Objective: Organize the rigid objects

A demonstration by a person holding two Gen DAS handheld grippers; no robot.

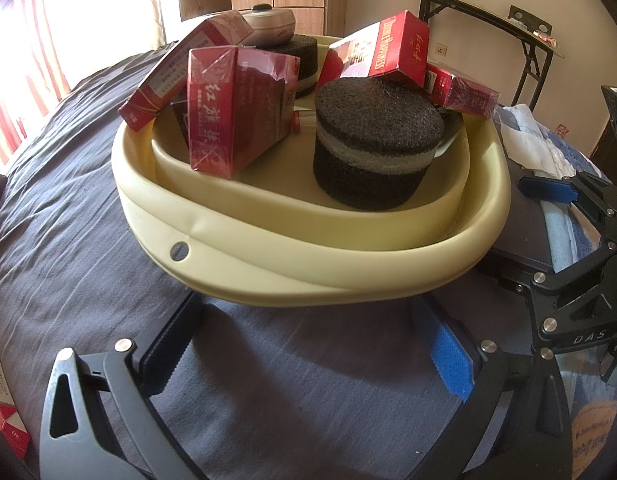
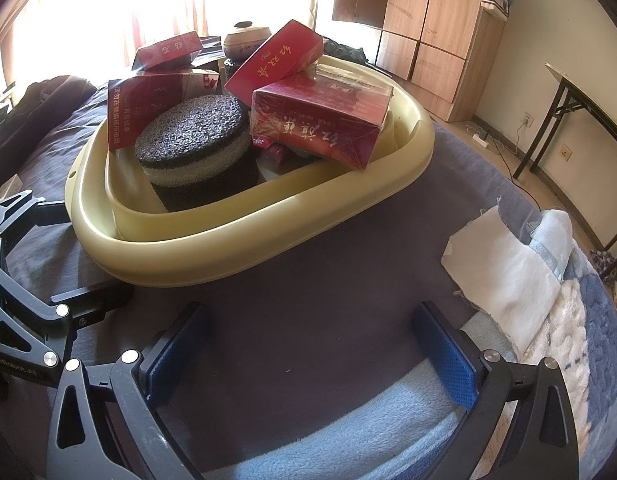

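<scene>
While both grippers hang back from the basin [image 1: 308,276], nothing is in hand — this reads as a pause between placements, or close to the finish.

Left wrist view: left gripper [image 1: 312,344] spread wide and empty, just short of the basin's near rim, over the dark sheet [image 1: 68,200]. Inside the basin: a black foam puck [image 1: 378,140] with a pale band toward the right, a red box [image 1: 234,116] standing on end left of it, more red boxes leaning on the far rim. A beige case [image 1: 268,24] sits high at the back. The right gripper [image 1: 580,216] shows beside the basin's right rim; whether it is spread or clenched cannot be told from here. One red pack [image 1: 6,424] lies outside, far left of the basin at the frame edge.

Right wrist view: right gripper [image 2: 308,344] spread wide, holding nothing, near the basin's near rim. Same load seen from the other side — puck, boxes stacked loosely above it. A white cloth [image 2: 504,268] lies right of the basin, apart from it.

Judgement: loading is mostly done. The stray pack is likely the next item — the left gripper would need to swing away from the basin toward it, close on its narrow faces, and set it where the leaning boxes won't topple.
</scene>
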